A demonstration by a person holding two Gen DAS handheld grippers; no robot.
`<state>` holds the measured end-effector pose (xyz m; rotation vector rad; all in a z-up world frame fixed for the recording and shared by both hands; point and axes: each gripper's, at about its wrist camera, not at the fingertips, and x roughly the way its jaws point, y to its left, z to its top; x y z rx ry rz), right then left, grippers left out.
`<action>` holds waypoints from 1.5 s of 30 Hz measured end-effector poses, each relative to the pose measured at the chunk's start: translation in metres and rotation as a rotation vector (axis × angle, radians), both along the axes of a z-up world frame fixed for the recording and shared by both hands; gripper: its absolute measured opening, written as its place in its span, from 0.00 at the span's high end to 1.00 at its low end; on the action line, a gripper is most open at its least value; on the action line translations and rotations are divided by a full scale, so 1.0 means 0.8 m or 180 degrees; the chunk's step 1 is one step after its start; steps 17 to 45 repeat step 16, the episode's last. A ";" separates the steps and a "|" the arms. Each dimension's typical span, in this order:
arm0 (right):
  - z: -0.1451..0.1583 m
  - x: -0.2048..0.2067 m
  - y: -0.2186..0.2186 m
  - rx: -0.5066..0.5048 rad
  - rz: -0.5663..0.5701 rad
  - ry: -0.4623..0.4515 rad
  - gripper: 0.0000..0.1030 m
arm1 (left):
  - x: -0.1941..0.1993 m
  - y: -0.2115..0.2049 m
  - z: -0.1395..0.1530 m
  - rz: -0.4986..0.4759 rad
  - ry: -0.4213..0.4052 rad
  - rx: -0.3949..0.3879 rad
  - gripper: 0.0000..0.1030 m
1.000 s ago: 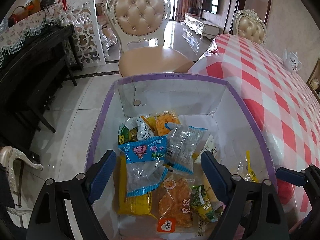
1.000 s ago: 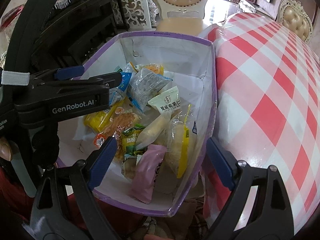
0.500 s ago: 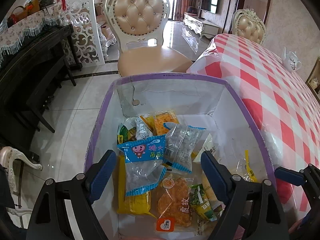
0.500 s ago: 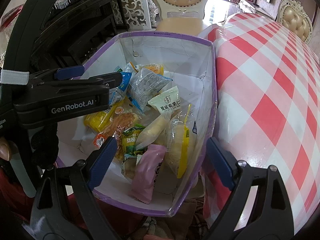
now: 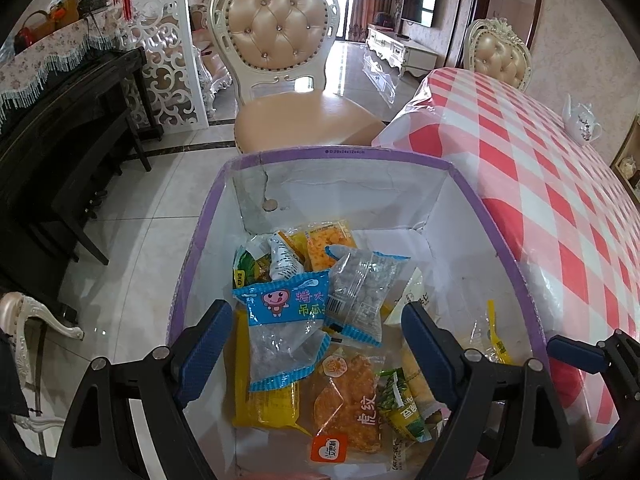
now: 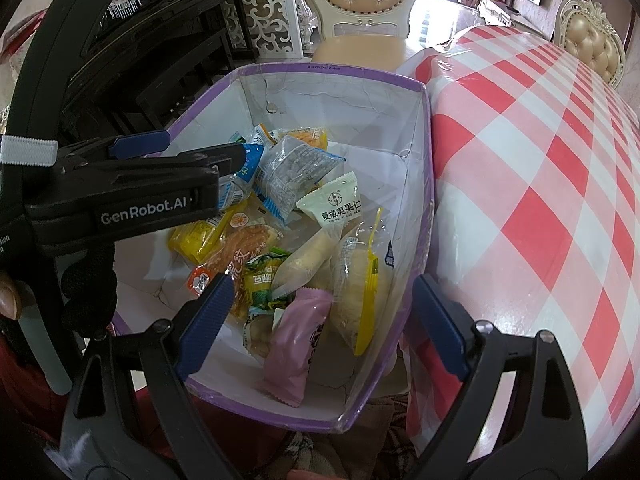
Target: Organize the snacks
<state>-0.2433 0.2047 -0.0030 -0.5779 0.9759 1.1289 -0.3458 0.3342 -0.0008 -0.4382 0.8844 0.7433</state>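
— Beside the checked bench (image 6: pixel 560 184), what sits hard to read inside the purple-rimmed box (image 5: pixel 320 157)?

— Quite a bit. The snack packets are heaped over one another: a yellow packet (image 5: pixel 266 400) lies mostly under the blue cartoon packet (image 5: pixel 282 320), and a clear blue-edged packet (image 5: pixel 360 292) overlaps that one's far corner. At the box's far wall, a green packet (image 5: pixel 248 270) and an orange one (image 5: pixel 330 242) show only in part. The near wall of the box is cut off by the lower edge of the left wrist view.

— And from the other side?

— In the right wrist view the body of the left tongs (image 6: pixel 188 160) covers the box's left side and part of the blue packet. A pink packet (image 6: pixel 298 340) lies against the near wall, with a pale roll in a yellow-striped bag (image 6: pixel 360 288) next to it, leaning on the wall nearest the bench.

— How do the tongs stand?

— Left tongs (image 5: pixel 316 344) are spread wide above the heap, holding nothing. Right tongs (image 6: pixel 320 320) are also spread, over the box's near corner, empty.

— Room to move?

— The box's far end shows bare white floor below the wall. Its right rim touches the bench cloth; beyond its far rim stands a padded chair (image 5: pixel 280 48).
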 end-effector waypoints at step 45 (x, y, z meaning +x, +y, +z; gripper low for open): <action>-0.003 0.002 -0.004 -0.0032 -0.0016 0.0022 0.11 | 0.005 0.003 -0.004 -0.0007 -0.0013 -0.0125 0.15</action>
